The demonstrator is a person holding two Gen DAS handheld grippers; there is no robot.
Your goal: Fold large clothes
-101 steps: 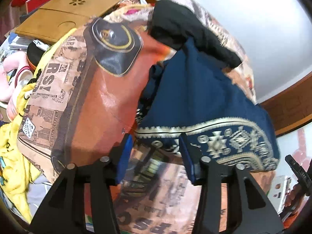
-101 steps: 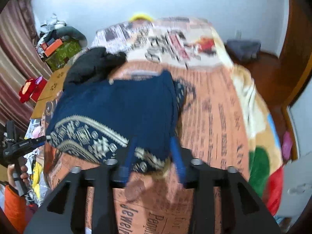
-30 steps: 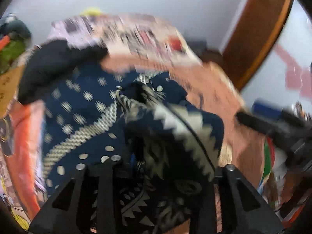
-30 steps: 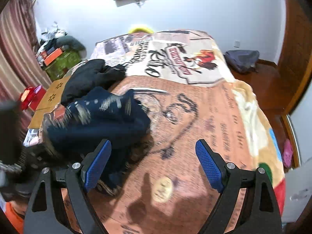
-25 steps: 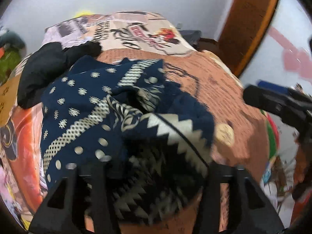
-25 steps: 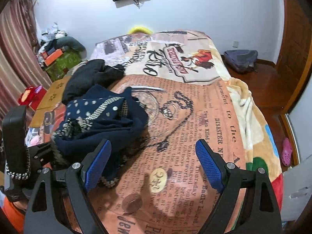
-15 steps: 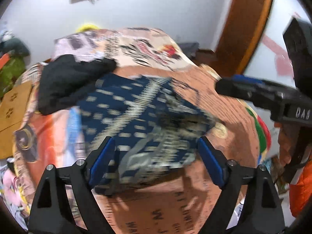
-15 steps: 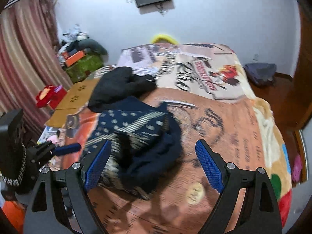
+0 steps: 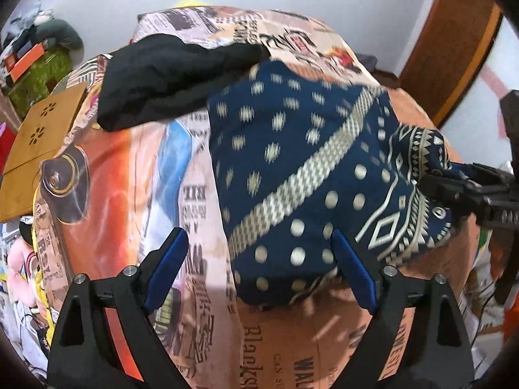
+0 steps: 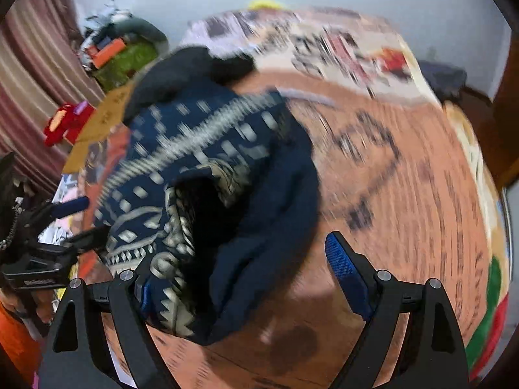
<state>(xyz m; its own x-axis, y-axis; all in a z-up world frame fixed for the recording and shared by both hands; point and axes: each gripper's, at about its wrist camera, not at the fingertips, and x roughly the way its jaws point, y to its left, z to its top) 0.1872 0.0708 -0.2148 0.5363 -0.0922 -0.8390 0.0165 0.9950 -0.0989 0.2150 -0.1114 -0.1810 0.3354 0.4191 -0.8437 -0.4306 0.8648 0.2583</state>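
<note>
Soft, matt knitted cloth is seen in the navy patterned garment, with a cream woven motif, and matt black cloth in the bundle beside it. The bed is covered by a smooth printed blanket. The left tool is formed of matt black plastic (blue textured pads, small shiny metal screws); a flat wooden board looks smooth.

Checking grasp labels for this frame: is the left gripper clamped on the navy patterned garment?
No. In the left wrist view the left gripper is wide open, and the navy patterned garment lies loose on the bed between and beyond its fingers.
</note>
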